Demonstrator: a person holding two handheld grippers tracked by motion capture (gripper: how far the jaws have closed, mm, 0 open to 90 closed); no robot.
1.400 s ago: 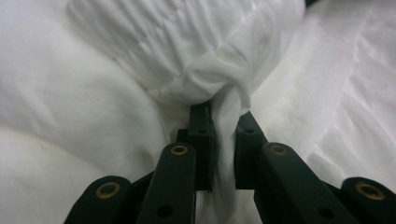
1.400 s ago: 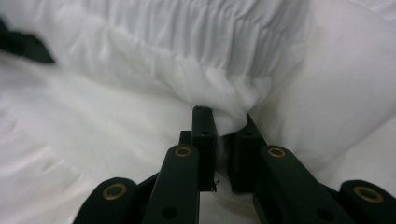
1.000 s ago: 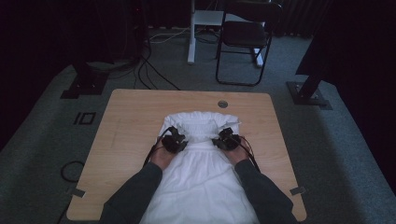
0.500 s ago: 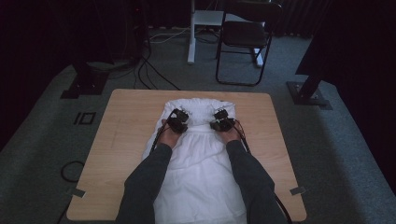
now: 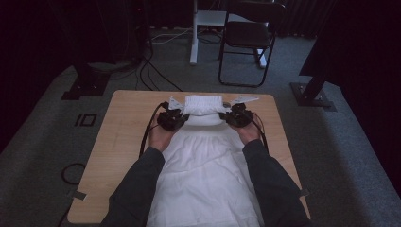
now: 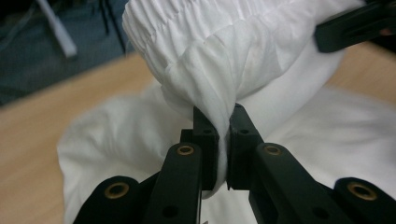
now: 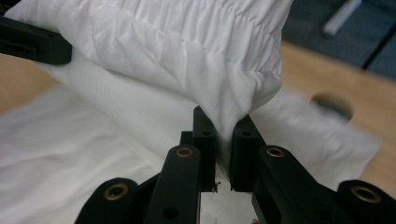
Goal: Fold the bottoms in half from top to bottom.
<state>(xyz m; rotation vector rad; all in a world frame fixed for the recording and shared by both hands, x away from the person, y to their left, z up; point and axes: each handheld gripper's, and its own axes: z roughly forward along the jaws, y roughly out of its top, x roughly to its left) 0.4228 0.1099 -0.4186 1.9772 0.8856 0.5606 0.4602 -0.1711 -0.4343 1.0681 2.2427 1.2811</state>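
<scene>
A white garment (image 5: pixel 203 175) with a gathered elastic waistband (image 5: pixel 204 105) lies lengthwise on the wooden table (image 5: pixel 118 146). My left gripper (image 5: pixel 182 117) is shut on the left end of the waistband, and its jaws have just tightened a little on the cloth. My right gripper (image 5: pixel 228 116) is shut on the right end. Between them the waistband hangs lifted above the table's far part. In the left gripper view the cloth (image 6: pixel 210 70) is bunched between the jaws of the left gripper (image 6: pixel 223 135). The right gripper view shows the right gripper (image 7: pixel 223 137) pinching the fabric (image 7: pixel 187 60).
A round hole (image 7: pixel 329 105) in the tabletop lies near the far edge. Beyond the table stand a black folding chair (image 5: pixel 248 38), a white post (image 5: pixel 194 33), floor cables (image 5: pixel 151 71) and two black stand bases (image 5: pixel 87 82), (image 5: pixel 312 94). Bare wood shows on both sides of the garment.
Both hands have moved toward the far edge and risen, carrying the waistband up. The garment has stretched out longer behind them.
</scene>
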